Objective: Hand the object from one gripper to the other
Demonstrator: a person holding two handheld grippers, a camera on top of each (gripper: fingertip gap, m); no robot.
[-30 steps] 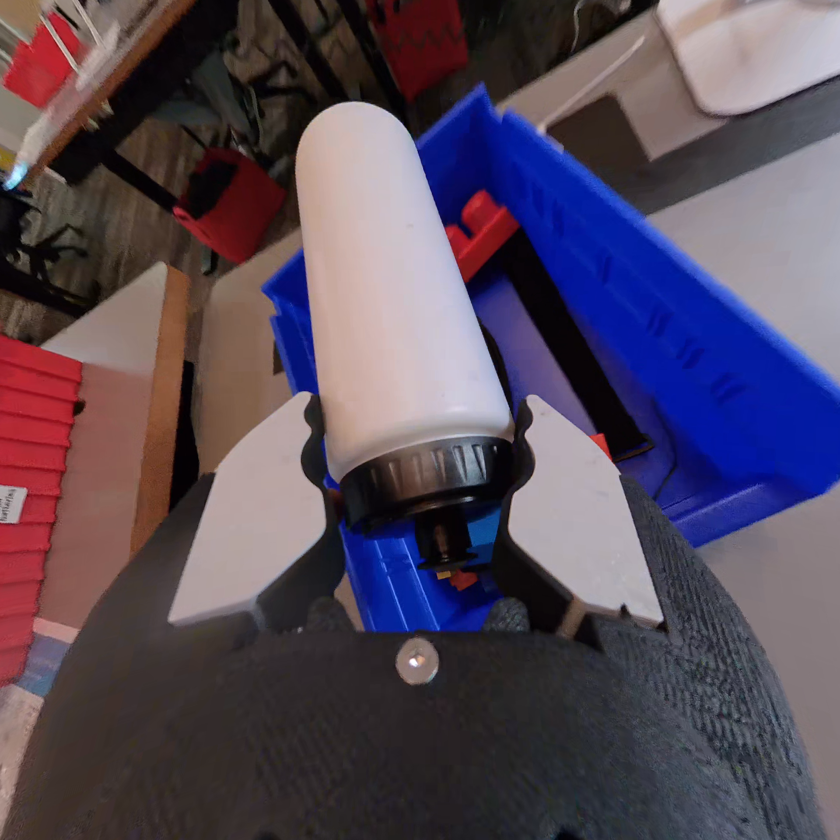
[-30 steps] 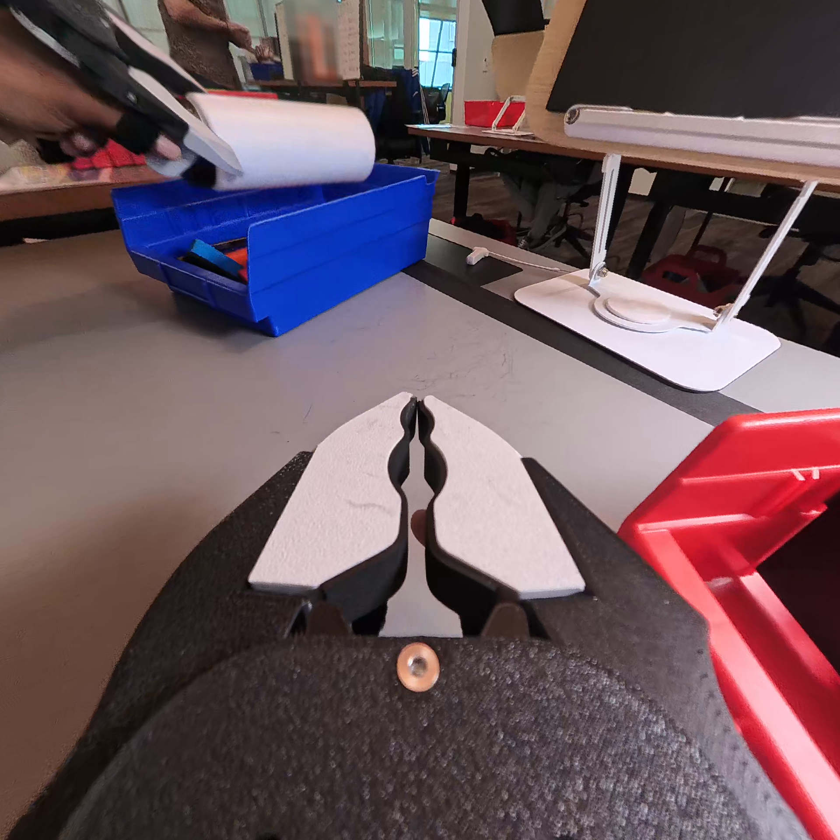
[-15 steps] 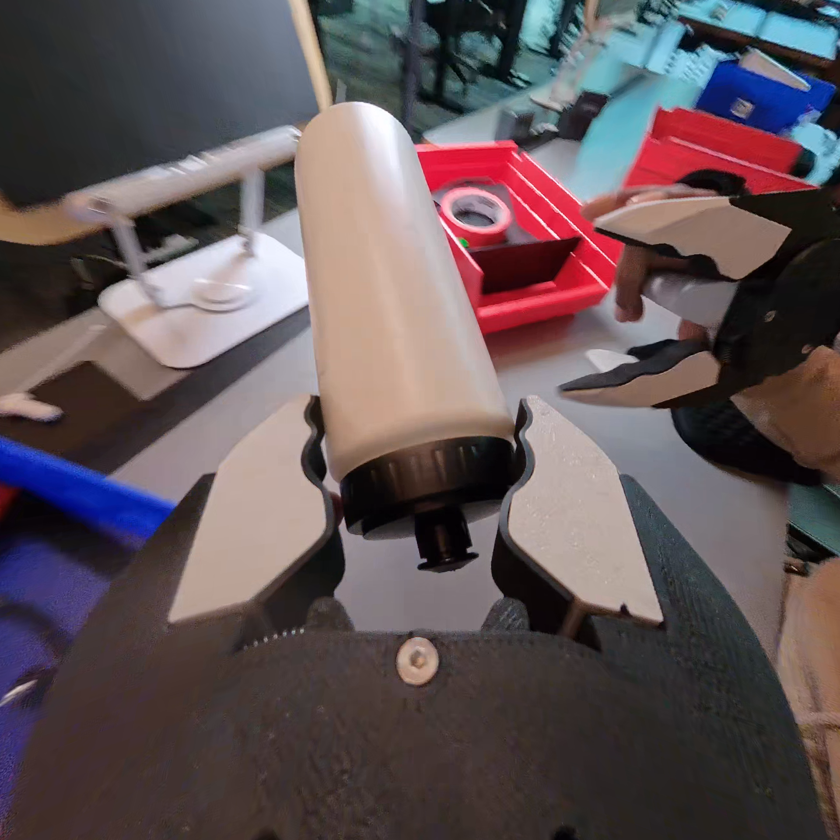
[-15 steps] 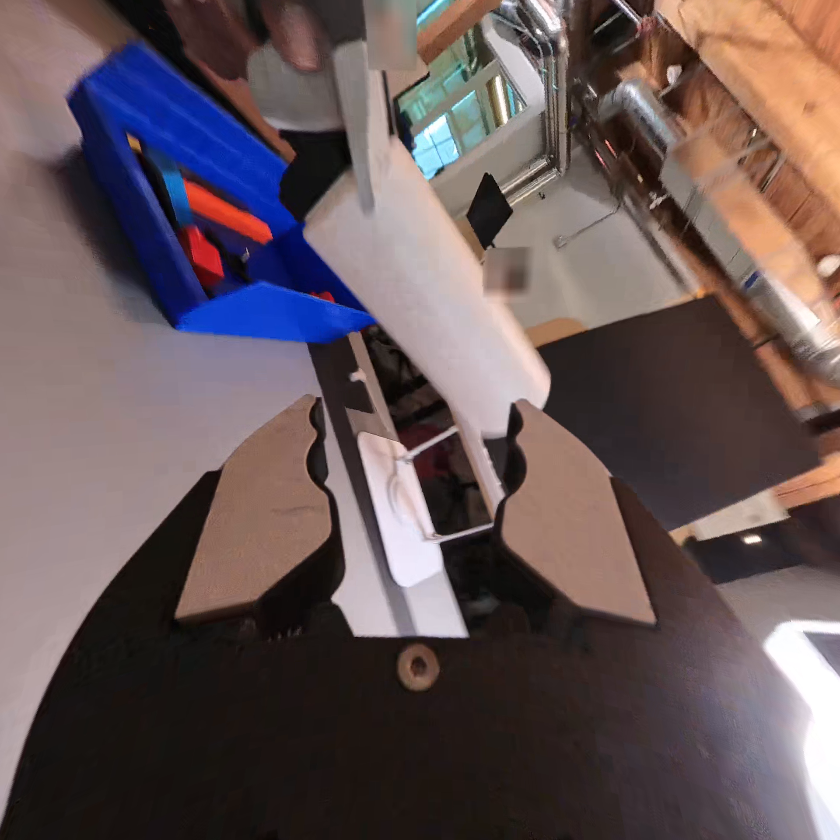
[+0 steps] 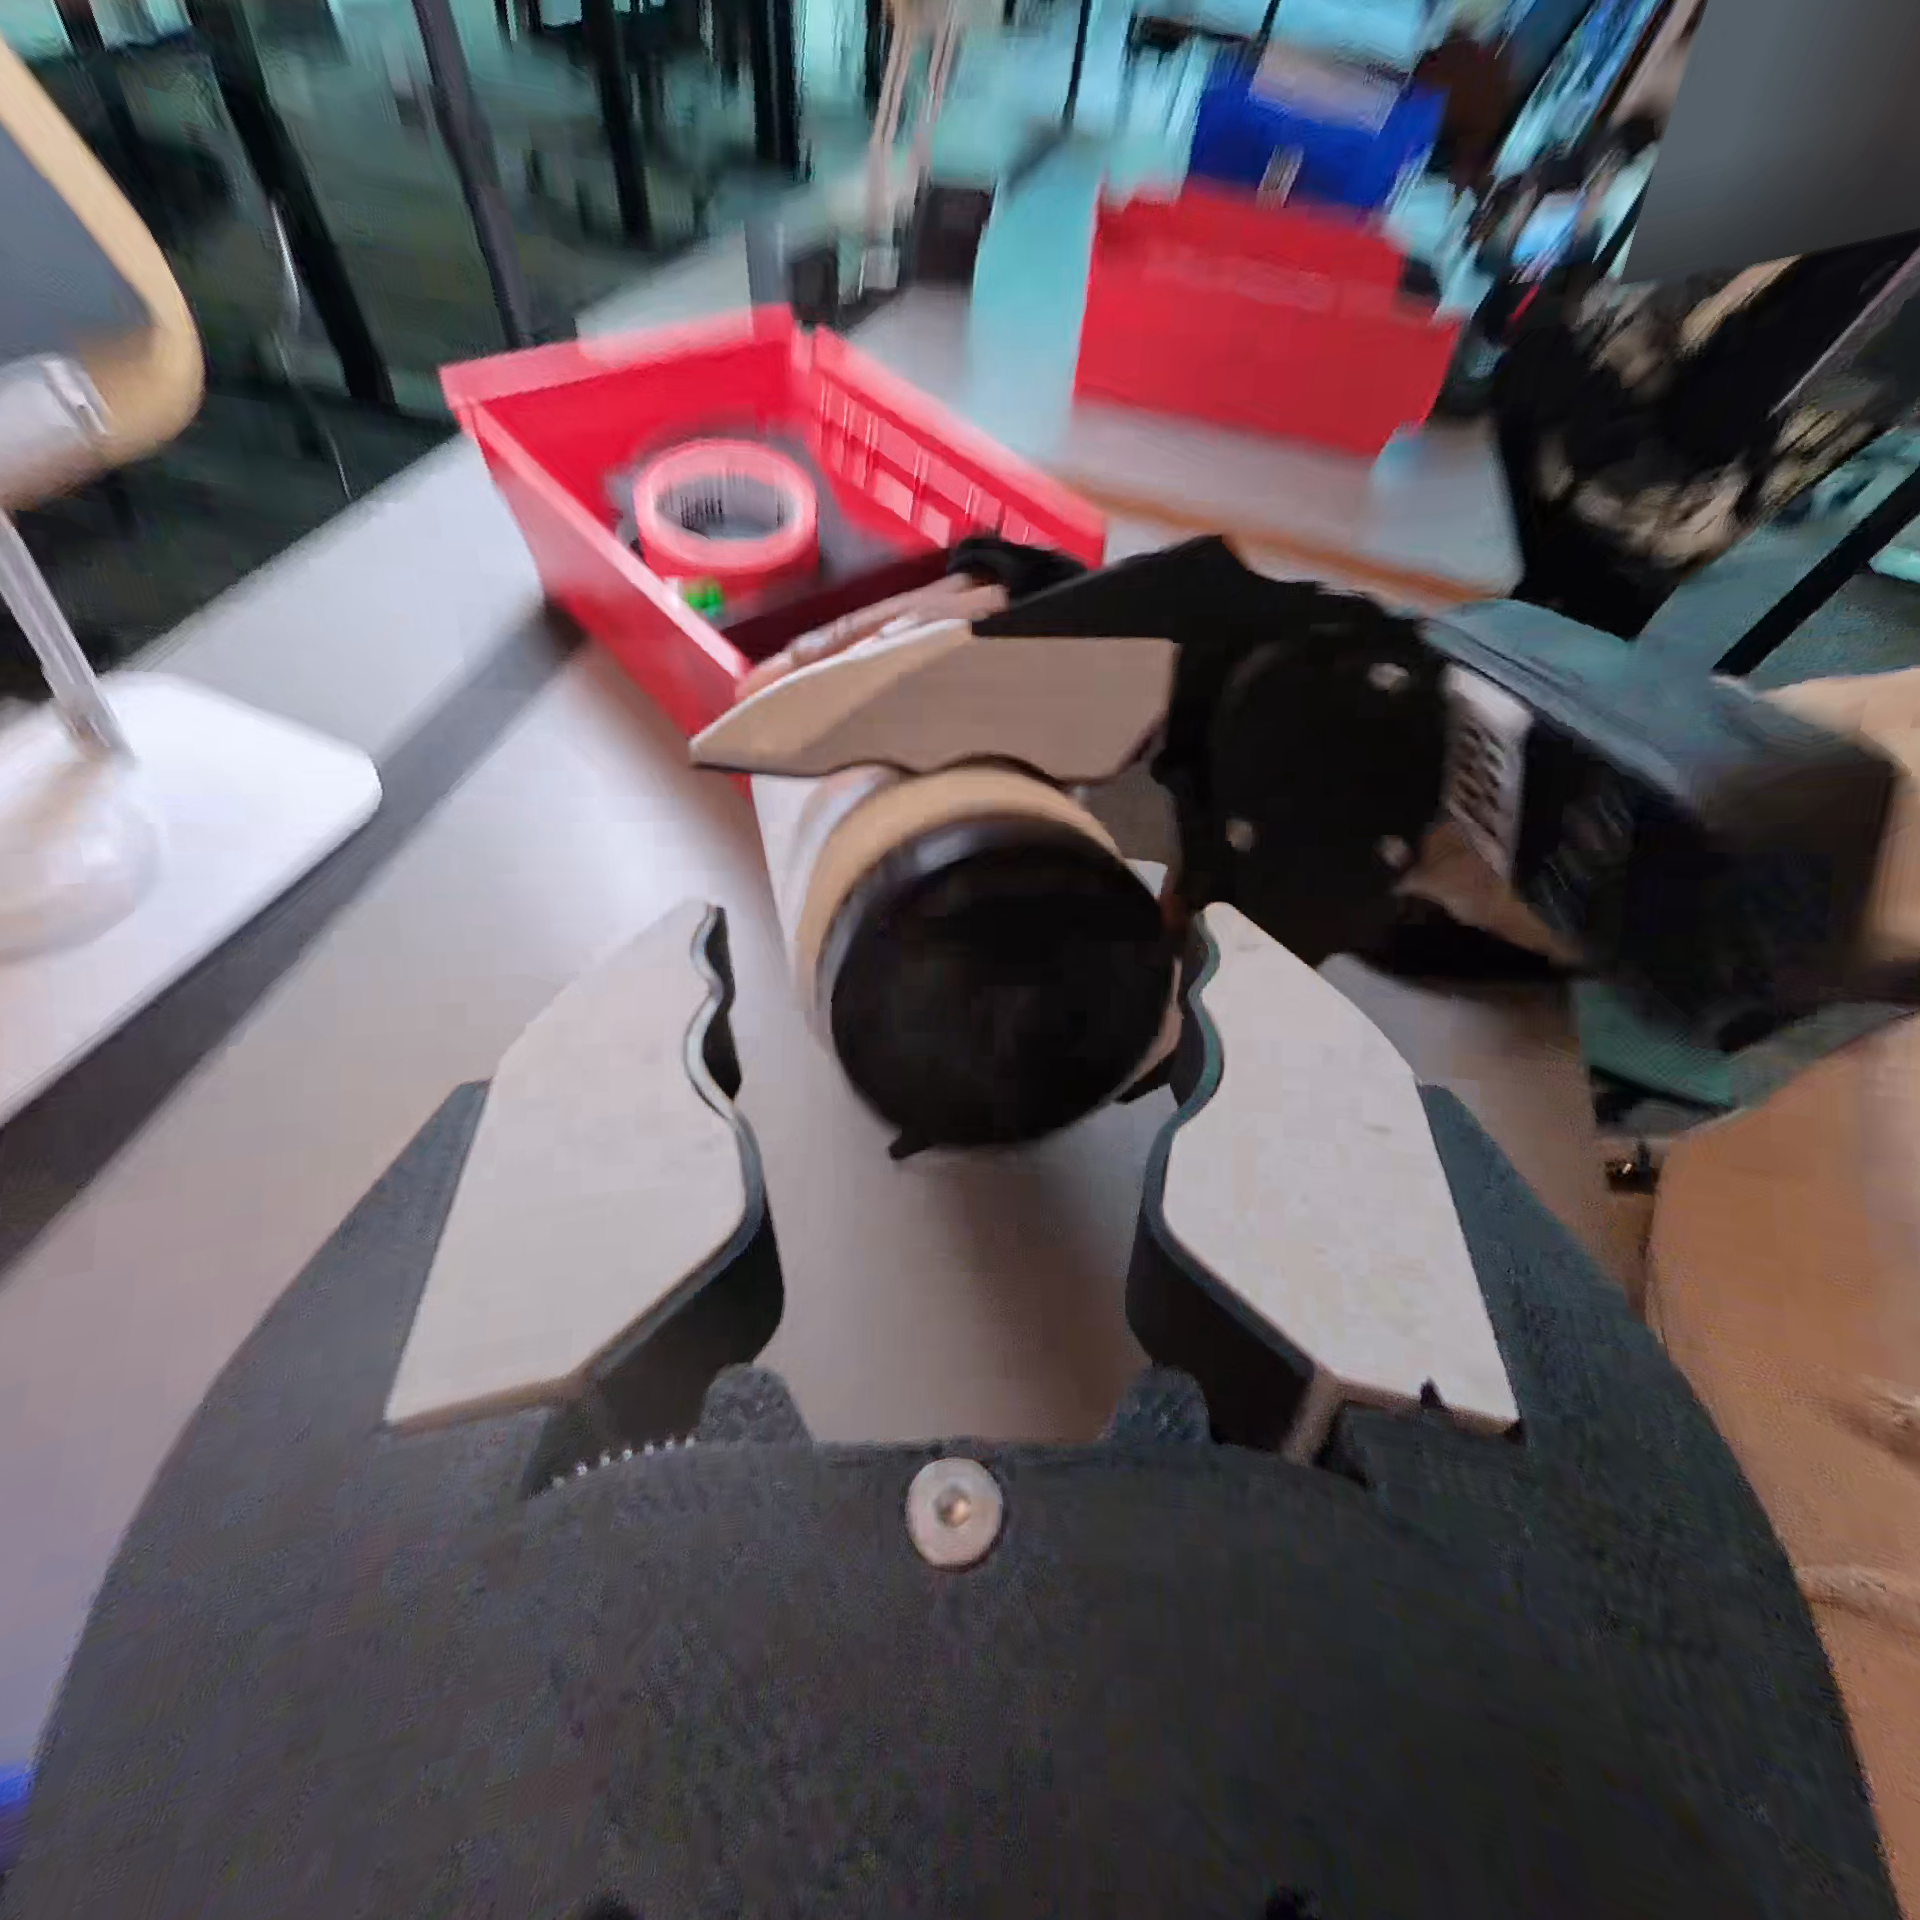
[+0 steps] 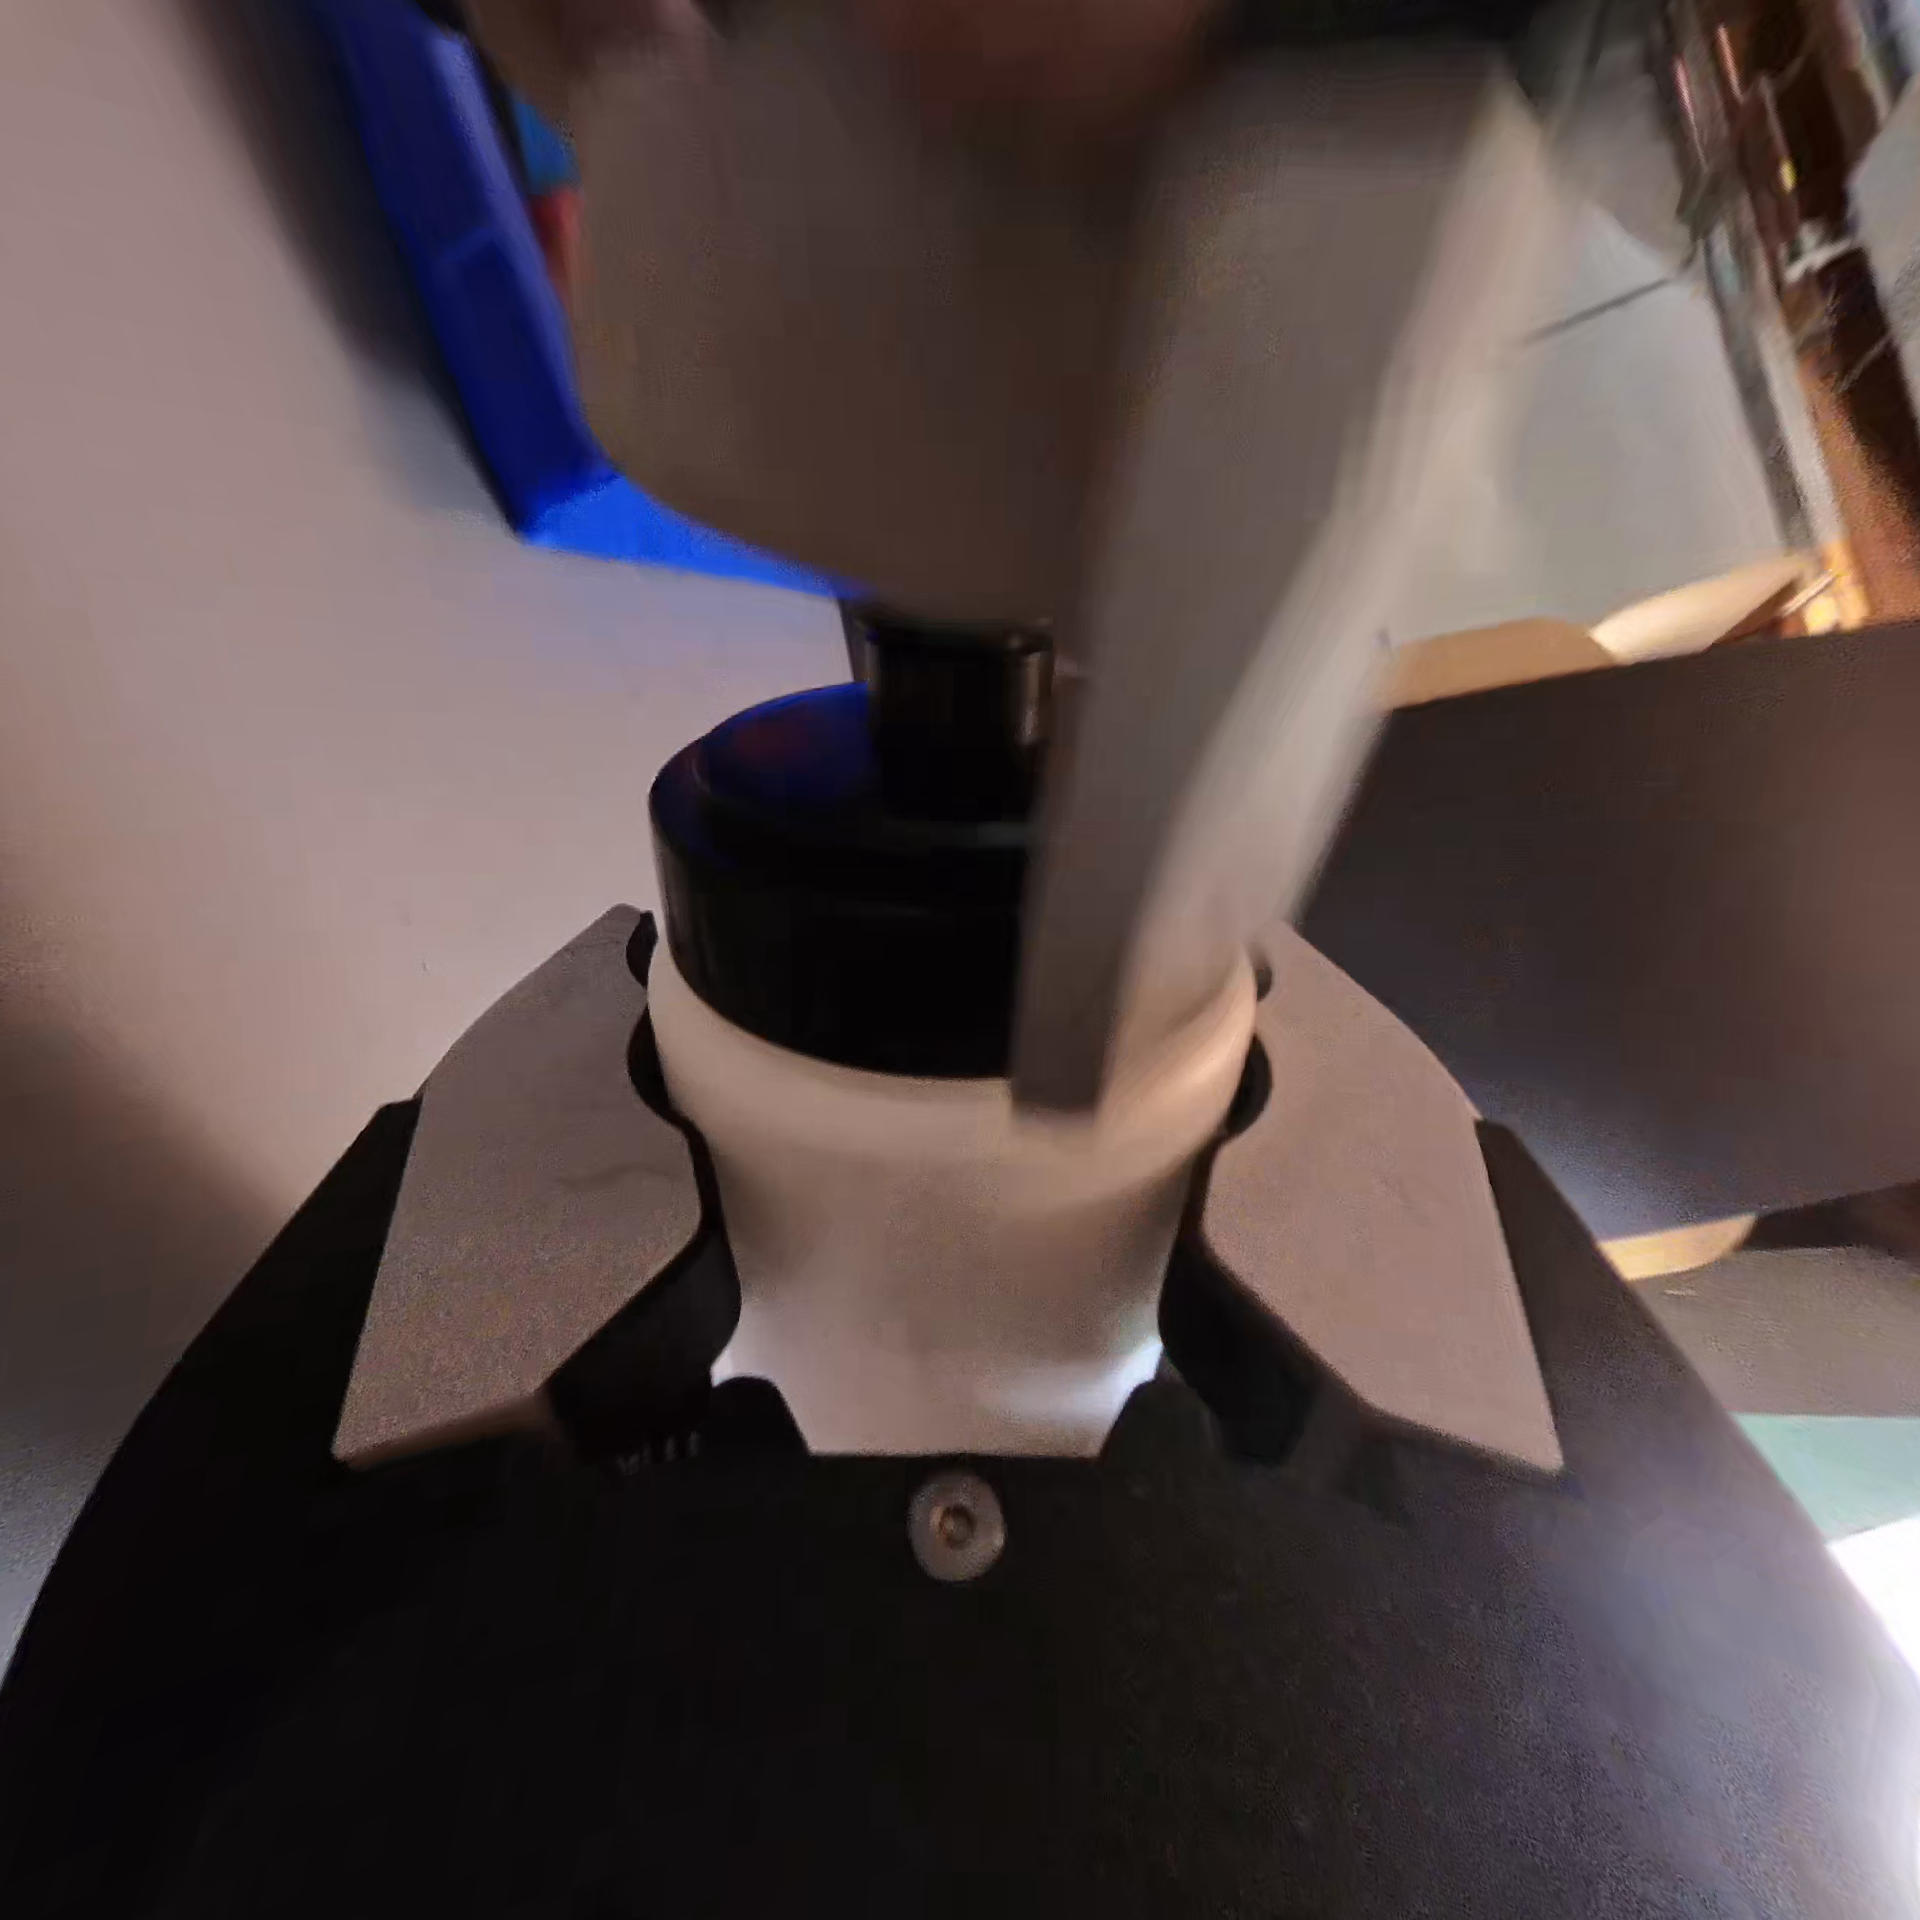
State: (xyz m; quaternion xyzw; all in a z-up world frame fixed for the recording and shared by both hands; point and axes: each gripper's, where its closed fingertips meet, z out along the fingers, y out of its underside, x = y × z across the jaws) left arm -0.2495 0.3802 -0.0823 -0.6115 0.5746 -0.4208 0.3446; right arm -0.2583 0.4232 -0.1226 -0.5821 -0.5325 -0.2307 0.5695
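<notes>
White bottle [image 6: 935, 1226] with a black cap [image 6: 842, 925] sits clamped between the two fingers of the right tongs [image 6: 940, 1039]; in the right wrist view both grey fingers [image 6: 540, 1174] press against the white body just below the cap, and the cap end points forward, away from these tongs. A blurred grey finger of the left tongs crosses in front of the cap from above, its tip lying over the bottle's right shoulder; whether it touches cannot be told through the blur.

In the left wrist view the left tongs [image 5: 951, 1023] stand spread, with a wide gap between the fingers [image 5: 582, 1174]. The bottle [image 5: 831, 831] lies ahead of them, cap [image 5: 997, 987] facing the camera, the cap nearer the right finger than the left and seemingly clear of both. The right tongs [image 5: 914, 769] come in from the right side, one finger [image 5: 935, 707] lying along the top of the bottle; the lower finger is hidden behind the bottle. A hand [image 5: 883, 634] shows behind that upper finger.

Beyond the bottle, a red bin [image 5: 831, 436] rests on the grey table [image 5: 436, 987], holding a red tape roll [image 5: 727, 509]. Left of the left tongs is a white stand base [image 5: 187, 810]. In the right wrist view a blue bin [image 6: 488, 343] lies ahead and to the left.
</notes>
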